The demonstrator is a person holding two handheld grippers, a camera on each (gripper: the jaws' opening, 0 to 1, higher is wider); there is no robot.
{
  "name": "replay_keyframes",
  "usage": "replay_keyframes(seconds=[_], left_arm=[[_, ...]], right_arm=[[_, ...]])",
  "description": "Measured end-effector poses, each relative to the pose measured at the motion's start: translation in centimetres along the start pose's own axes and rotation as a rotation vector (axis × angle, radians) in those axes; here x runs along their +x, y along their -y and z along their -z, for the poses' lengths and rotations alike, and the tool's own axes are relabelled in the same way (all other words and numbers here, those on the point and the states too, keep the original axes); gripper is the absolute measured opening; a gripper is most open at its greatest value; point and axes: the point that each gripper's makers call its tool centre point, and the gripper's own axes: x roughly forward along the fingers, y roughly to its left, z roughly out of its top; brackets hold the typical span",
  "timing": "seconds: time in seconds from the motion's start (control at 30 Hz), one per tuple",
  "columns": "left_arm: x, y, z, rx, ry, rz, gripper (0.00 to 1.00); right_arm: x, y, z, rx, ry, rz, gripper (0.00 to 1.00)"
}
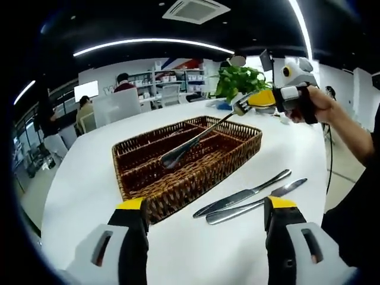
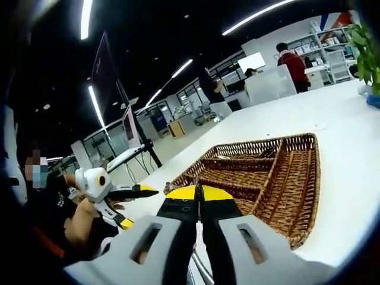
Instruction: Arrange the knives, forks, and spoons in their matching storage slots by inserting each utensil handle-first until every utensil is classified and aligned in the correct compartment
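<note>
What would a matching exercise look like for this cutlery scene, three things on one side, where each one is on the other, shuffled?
Things:
1. fork
2. two knives
3. potted plant

Places:
A. flat on the white table, beside the wicker tray
B. beyond the tray's far end
C. held by the right gripper, slanting down into the tray

Pairs: 1-C, 2-A, 3-B

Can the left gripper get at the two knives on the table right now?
Probably yes. The left gripper is open and holds nothing, and the two knives lie bare on the white table just ahead of its jaws, beside the wicker tray. Nothing lies between. The right gripper holds a fork over the tray, well clear.
</note>
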Motion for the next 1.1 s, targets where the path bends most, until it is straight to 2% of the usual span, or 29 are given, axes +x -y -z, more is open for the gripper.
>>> replay_keyframes(seconds=[0.17, 0.47, 0.77, 1.1], left_arm=[[-0.1, -0.3, -0.3, -0.013, 0.014, -0.013, 0.90], [-0.1, -0.6, -0.7, -0.028, 0.031, -0.026, 0.99], [0.1, -0.1, -0.9, -0.041, 0.043, -0.005, 0.99], [0.3, 0.0, -1.1, -0.039, 0.051, 0.008, 0.99]], right_arm=[[1.1, 0.9, -0.7, -0.003, 0.017, 0.031, 0.00], [3.0, 3.1, -1.0, 0.014, 0.011, 0.076, 0.00], [5.1, 5.5, -1.4, 0.058, 0.033, 0.137, 0.00], [7.8, 7.5, -0.5, 0.122, 0.020, 0.183, 0.00]])
